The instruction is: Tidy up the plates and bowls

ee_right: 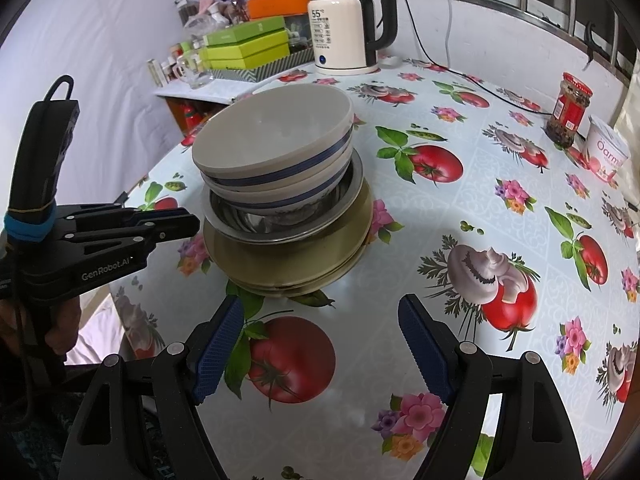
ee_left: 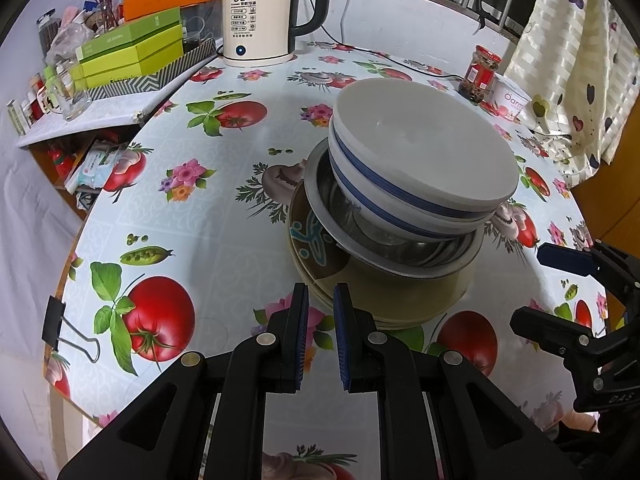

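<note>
Stack [ee_left: 384, 240] of olive plates, a steel bowl and two blue-banded bowls stands mid-tabletop [ee_left: 224, 208], just ahead of my fingers. My left gripper [ee_left: 321, 300] is narrowed to a slit, grasping nothing; my right gripper [ee_right: 320, 312] is spread wide, empty, short of the plates.

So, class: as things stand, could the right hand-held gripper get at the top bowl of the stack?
Probably yes. The right hand-held gripper stands open and empty just in front of the stack, and nothing lies between it and the top bowl. The bowl's rim sits tilted, so a grip on the near edge looks easiest.
</note>
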`<state>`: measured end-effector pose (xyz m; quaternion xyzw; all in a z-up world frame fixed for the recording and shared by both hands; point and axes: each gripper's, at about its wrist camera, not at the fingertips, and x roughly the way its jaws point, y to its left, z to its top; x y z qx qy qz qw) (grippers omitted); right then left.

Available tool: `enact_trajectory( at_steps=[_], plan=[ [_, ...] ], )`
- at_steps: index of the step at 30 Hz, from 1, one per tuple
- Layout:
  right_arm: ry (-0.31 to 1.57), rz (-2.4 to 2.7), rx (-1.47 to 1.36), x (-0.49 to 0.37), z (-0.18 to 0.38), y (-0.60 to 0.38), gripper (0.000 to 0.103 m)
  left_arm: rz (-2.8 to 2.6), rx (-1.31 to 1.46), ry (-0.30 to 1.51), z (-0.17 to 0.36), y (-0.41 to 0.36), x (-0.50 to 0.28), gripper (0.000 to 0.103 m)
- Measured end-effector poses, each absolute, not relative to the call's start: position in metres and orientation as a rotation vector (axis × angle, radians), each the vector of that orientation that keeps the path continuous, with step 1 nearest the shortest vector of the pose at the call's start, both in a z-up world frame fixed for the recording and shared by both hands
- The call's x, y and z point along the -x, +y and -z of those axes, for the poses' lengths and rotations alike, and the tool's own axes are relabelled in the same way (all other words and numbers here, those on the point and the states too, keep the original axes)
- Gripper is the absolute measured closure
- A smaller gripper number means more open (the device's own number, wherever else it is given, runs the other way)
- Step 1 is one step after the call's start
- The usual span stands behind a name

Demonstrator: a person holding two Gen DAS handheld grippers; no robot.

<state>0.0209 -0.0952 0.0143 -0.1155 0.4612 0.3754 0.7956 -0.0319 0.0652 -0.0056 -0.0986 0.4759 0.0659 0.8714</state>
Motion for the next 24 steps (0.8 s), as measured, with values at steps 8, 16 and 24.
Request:
enact_trajectory(
  at_steps=[8, 16, 24],
  plan=[
    [0.99, -0.807, 0.249, -0.021, -0.0144, -0.0951, 0.023, -0.139, 0.205, 0.996, 0.0056, 0.0652, 0.0315, 0.09],
    [0.991, -0.807, 0.249, -0.0209, -0.0141, -0.0953, 0.023, -0.135, 0.201, 1.004, 0.0071, 0.064, 0.0297, 0.09],
    [0.992, -0.798, 0.259, -0.0206, -0.0101, -0.0943, 0.023, -0.135, 0.198, 1.009, 0.0074, 0.0626, 0.0286, 0.09]
  ],
)
